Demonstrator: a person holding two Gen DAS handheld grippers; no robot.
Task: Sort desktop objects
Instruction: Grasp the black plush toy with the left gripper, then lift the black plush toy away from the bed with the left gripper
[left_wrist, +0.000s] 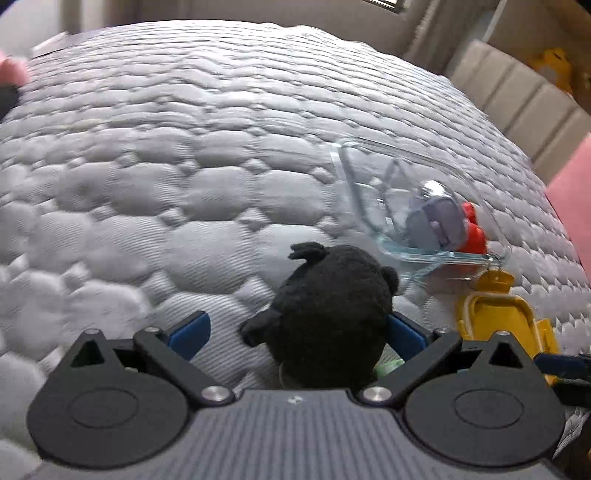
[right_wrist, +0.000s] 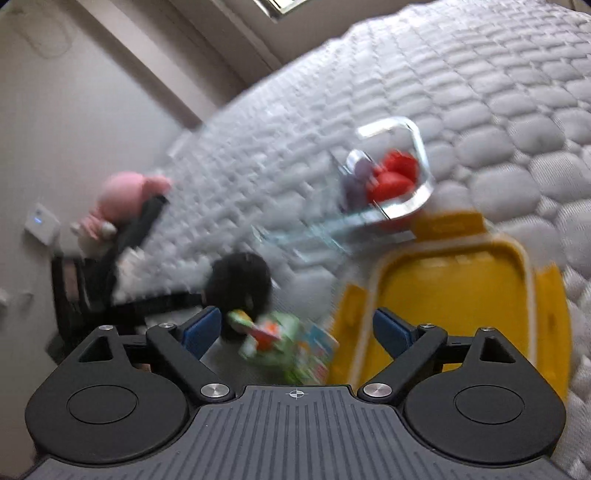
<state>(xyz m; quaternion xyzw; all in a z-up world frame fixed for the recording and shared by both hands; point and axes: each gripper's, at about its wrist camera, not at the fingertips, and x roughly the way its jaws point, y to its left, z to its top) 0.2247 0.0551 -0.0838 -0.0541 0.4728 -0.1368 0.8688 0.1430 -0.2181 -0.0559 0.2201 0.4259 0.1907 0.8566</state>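
My left gripper (left_wrist: 295, 332) is open, its blue pads wide apart. A black plush toy (left_wrist: 328, 314) lies between them against the right pad; it also shows in the right wrist view (right_wrist: 238, 280). A clear glass container (left_wrist: 413, 206) on the quilted mattress (left_wrist: 166, 166) holds a red item (left_wrist: 474, 229) and a lavender item (left_wrist: 436, 218). Its yellow lid (left_wrist: 498, 321) lies beside it. My right gripper (right_wrist: 295, 332) is open above a green packet (right_wrist: 284, 343) and the lid's (right_wrist: 454, 295) left edge. The right wrist view is blurred.
A pink plush toy (right_wrist: 125, 192) sits at the mattress's far edge in the right wrist view. A beige padded headboard (left_wrist: 517, 96) and a pink cloth (left_wrist: 569, 192) lie to the right. A dark chair (right_wrist: 74, 280) stands beside the bed.
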